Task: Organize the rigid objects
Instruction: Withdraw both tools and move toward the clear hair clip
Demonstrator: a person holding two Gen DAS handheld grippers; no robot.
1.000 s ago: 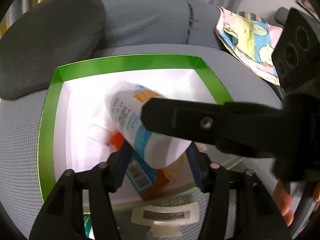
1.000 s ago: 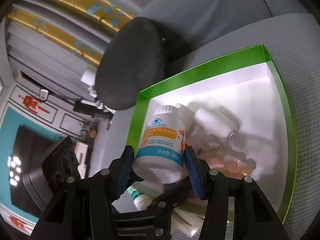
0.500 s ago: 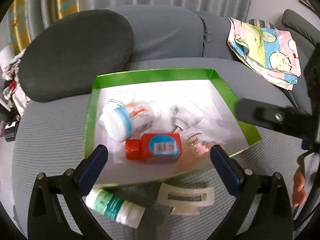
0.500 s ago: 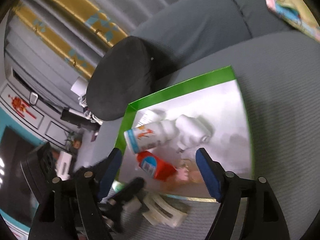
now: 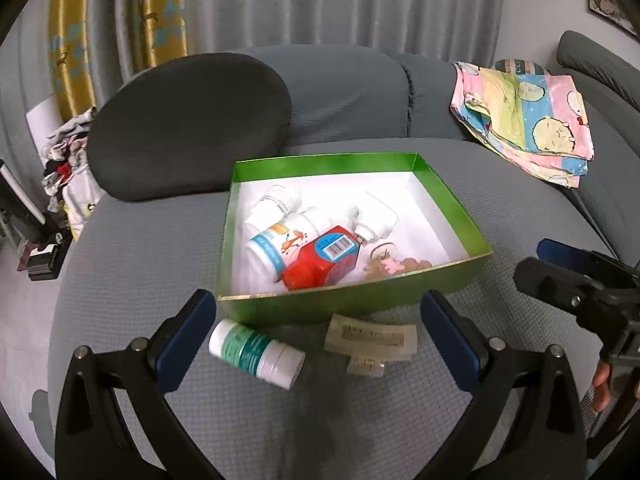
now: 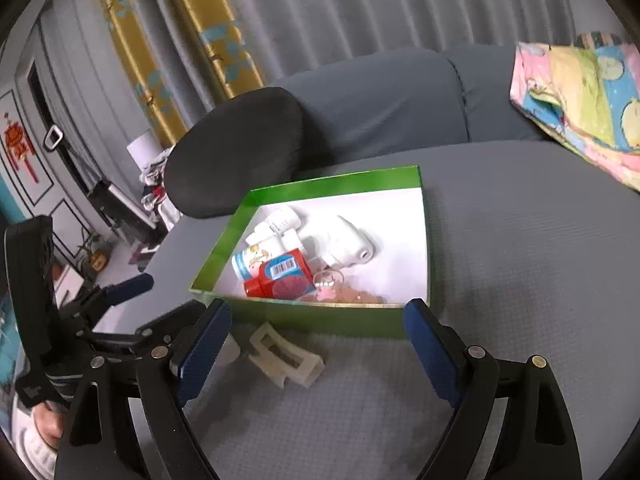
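Bottles lie beyond both grippers: left gripper (image 5: 318,334) gapes empty, right gripper (image 6: 318,344) has just been spreading, nothing between its jaws. Just ahead on the sofa (image 5: 120,264) lie a teal bottle (image 5: 256,354) and clip (image 5: 370,338); beyond, the green box (image 5: 352,300) holds a red bottle (image 5: 320,258) among white ones.

Hair clip (image 5: 370,338) and bottle (image 5: 256,354) before box (image 5: 352,300)
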